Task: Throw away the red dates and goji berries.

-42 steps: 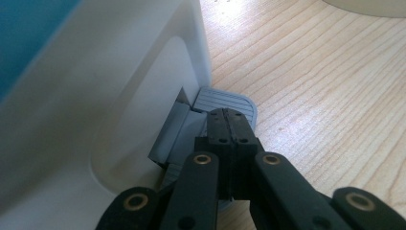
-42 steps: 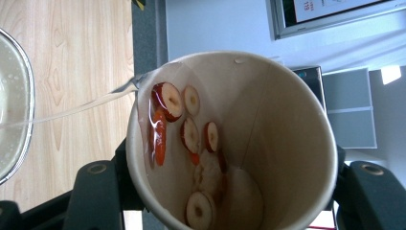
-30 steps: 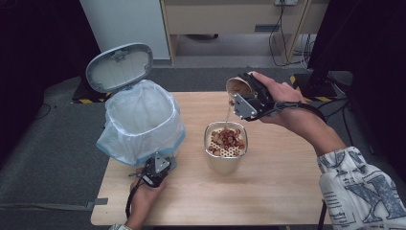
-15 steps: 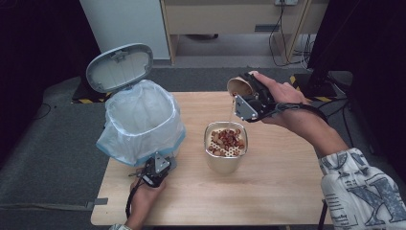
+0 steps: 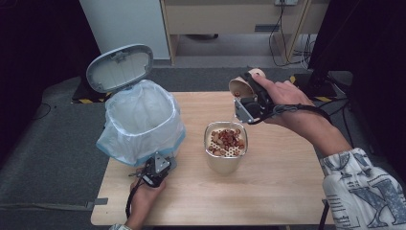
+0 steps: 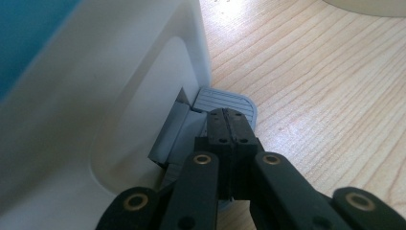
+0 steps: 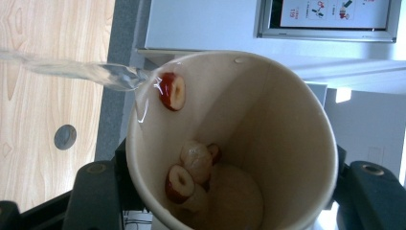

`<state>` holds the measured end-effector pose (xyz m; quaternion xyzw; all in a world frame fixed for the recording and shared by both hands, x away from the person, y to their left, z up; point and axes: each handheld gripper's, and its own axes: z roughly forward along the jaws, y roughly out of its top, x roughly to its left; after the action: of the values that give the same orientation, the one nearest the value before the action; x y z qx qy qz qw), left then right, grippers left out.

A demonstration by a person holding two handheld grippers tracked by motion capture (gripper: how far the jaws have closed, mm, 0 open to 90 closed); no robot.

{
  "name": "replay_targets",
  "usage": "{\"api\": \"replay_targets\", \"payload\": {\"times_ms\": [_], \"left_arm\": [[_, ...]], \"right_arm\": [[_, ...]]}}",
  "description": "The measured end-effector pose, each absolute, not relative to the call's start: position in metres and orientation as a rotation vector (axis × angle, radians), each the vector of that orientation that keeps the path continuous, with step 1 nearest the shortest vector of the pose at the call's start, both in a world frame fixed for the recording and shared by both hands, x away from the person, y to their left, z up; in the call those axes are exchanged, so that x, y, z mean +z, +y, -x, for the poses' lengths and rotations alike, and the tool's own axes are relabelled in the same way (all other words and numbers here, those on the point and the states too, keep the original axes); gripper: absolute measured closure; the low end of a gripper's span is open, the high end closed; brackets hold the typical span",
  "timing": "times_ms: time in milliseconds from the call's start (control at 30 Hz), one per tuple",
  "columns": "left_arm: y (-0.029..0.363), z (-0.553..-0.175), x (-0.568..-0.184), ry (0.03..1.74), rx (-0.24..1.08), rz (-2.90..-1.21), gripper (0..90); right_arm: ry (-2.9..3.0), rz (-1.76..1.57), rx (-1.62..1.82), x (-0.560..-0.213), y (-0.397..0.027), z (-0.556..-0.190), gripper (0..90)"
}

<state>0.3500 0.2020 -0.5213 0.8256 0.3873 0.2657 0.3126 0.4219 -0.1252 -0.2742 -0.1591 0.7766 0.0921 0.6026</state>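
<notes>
Right gripper [image 5: 246, 103]: jaws clamped on tan paper cup [image 7: 230, 143], tipped above beige strainer container [image 5: 226, 152] at table centre, water streaming out. Left gripper [image 6: 229, 129]: jaws closed, pressing grey bin pedal [image 6: 225, 101]. Advice: tilt gradually so clinging red date slices [image 7: 172, 91] land inside the strainer.

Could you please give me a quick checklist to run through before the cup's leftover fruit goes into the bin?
1. Bin lid open: ok.
2. Left gripper shut, pressing pedal: ok.
3. Right gripper holds paper cup: ok.
4. Cup drained: not ok, water stream runs out over its rim.
5. Fruit slices left inside cup: ok.
6. Strainer container upright on table: ok.
</notes>
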Motion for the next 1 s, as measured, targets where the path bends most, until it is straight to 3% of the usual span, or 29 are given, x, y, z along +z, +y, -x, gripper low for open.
{"api": "replay_targets", "payload": {"times_ms": [1000], "left_arm": [[0.2015, -0.3493, -0.5208, 1.019, 0.707, -2.179, 89.3]], "right_arm": [[1.744, 0.443, 0.082, -0.2815, -0.1206, -0.4189, 35.6]]}}
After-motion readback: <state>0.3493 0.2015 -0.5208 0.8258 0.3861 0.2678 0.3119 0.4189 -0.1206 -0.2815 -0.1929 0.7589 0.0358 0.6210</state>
